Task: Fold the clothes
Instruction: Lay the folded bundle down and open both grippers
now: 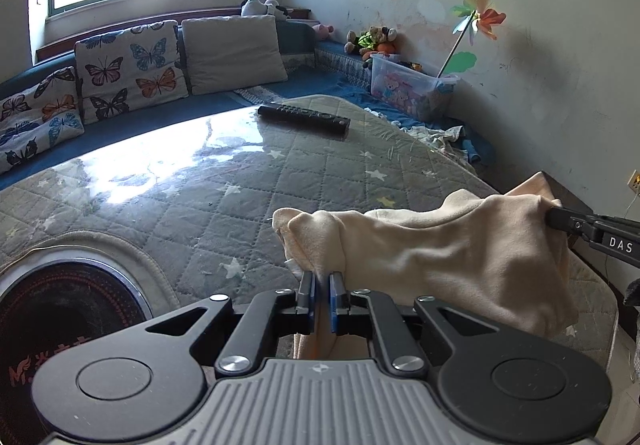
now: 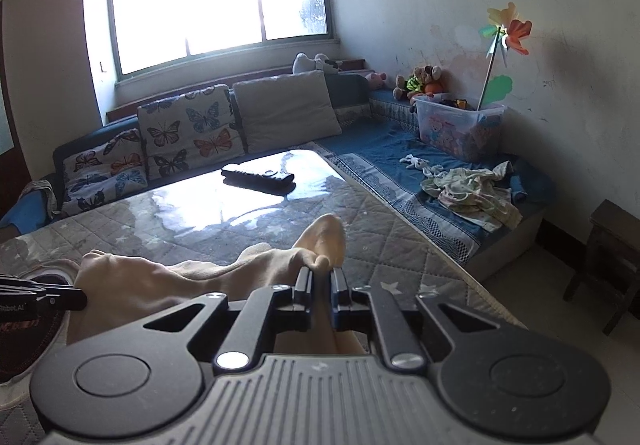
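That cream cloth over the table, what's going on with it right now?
A person is working two handheld claws on a cream garment. The left claw is shut on one bunched edge, and the right claw is shut on another, so the fabric hangs stretched between them above the quilted, glass-topped table. It is not yet folded or laid flat. A black remote control lies farther back on the table, and more crumpled clothes wait on the blue sofa.

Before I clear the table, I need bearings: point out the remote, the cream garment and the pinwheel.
remote [image 1: 304,118], left wrist view, middle of body
cream garment [image 1: 452,257], left wrist view, draped middle
pinwheel [image 2: 510,30], right wrist view, hub
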